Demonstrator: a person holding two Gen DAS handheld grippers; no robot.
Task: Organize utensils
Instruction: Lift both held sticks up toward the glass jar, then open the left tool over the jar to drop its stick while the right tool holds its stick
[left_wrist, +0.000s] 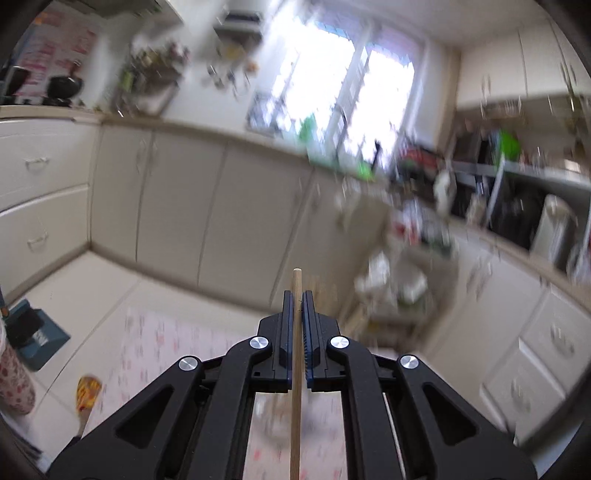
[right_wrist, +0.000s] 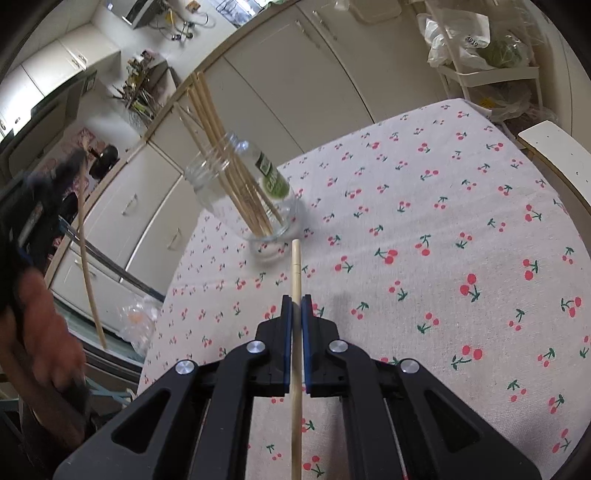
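Observation:
My left gripper (left_wrist: 296, 297) is shut on a wooden chopstick (left_wrist: 296, 369) that runs straight along the fingers and sticks out past the tips; it is raised and faces the kitchen cabinets. My right gripper (right_wrist: 296, 301) is shut on another wooden chopstick (right_wrist: 296, 332), held above the cherry-print tablecloth (right_wrist: 424, 229), its tip just short of a clear glass jar (right_wrist: 251, 184). The jar stands on the table and holds several chopsticks (right_wrist: 225, 147) that lean to the upper left. The left gripper with its chopstick (right_wrist: 90, 280) also shows blurred at the left edge of the right wrist view.
Cream cabinets (left_wrist: 177, 203) line the walls. A white rack with plastic bags (right_wrist: 476, 48) stands beyond the table's far right corner. A white chair back (right_wrist: 554, 155) is at the table's right edge. A blue dustpan (left_wrist: 37, 332) lies on the floor.

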